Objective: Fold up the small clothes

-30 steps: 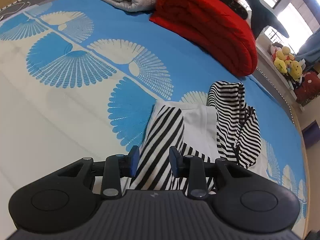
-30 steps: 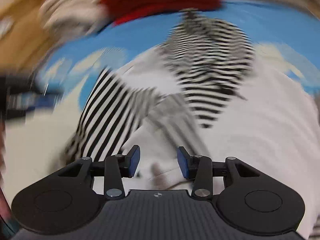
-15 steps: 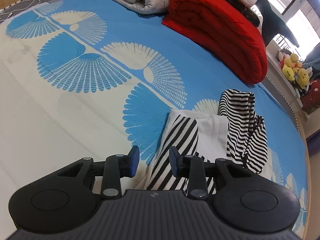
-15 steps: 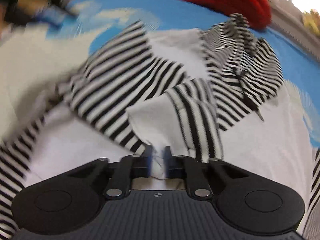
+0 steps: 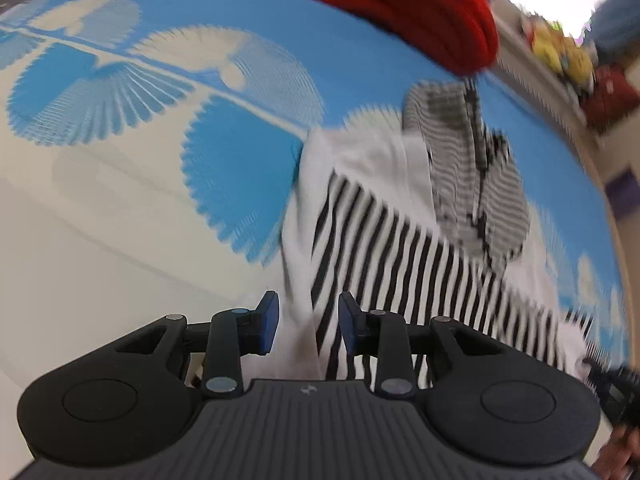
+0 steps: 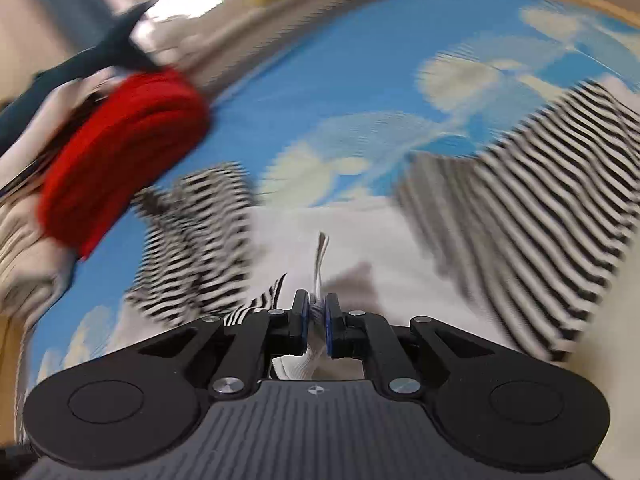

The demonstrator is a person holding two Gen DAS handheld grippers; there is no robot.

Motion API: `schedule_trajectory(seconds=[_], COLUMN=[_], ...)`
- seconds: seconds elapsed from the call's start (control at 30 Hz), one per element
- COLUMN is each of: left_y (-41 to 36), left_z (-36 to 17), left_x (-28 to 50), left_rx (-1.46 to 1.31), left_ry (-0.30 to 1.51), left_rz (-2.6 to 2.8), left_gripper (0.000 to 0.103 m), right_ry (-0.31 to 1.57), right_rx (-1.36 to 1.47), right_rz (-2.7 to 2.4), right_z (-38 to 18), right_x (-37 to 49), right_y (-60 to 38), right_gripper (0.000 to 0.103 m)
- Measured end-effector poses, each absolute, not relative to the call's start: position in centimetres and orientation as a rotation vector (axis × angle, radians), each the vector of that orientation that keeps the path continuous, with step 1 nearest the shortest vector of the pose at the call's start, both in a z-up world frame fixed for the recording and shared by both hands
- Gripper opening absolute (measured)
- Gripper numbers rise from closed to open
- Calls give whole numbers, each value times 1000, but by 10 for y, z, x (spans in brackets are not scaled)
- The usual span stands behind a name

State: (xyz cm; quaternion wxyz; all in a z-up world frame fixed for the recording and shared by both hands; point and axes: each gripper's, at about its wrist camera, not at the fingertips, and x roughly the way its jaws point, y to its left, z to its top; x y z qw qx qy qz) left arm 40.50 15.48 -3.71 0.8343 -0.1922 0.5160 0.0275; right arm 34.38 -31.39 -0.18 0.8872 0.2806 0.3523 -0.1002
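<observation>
small white garment with black-and-white striped sleeves and hood lies on the blue mat with white fan pattern. left gripper fingers spread apart, garment's near edge between them, nothing pinched. right gripper fingers closed on a fold of white fabric. rolled red blanket at the mat's far side. both views blurred.

A blue mat with white fan-shaped prints covers the floor. At its far edge lies a folded red blanket, thick and rolled over on itself, with pale grey bedding heaped beside it. Yellow plush toys, blurred, sit past the mat's border near a bright window.
</observation>
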Motion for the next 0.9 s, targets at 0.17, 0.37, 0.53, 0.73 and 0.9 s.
schedule_trajectory(seconds=[0.17,0.37,0.53,0.73,0.9], left_y=[139,132,130,125,121], left_z=[-62,-76,-84,-79,-79], left_x=[402,401,398,396,396], left_rx=[-332,-242,-163,-118,-92], left_ry=[1185,1264,1285,1269,1272], left_rz=[-2,-6,-27,-36,-51], left_gripper=[35,37,41,42,42], right_ry=[892,871,986,961,791], right_rx=[631,684,795,760,700], right_rz=[-283,-296,-306,-277,-279], right_z=[-27,-27,-50,-46,-14], right_x=[352,348,352,354,348], right_y=[-335,-342,-352,-346,-338], right_gripper=[13,37,41,3,3])
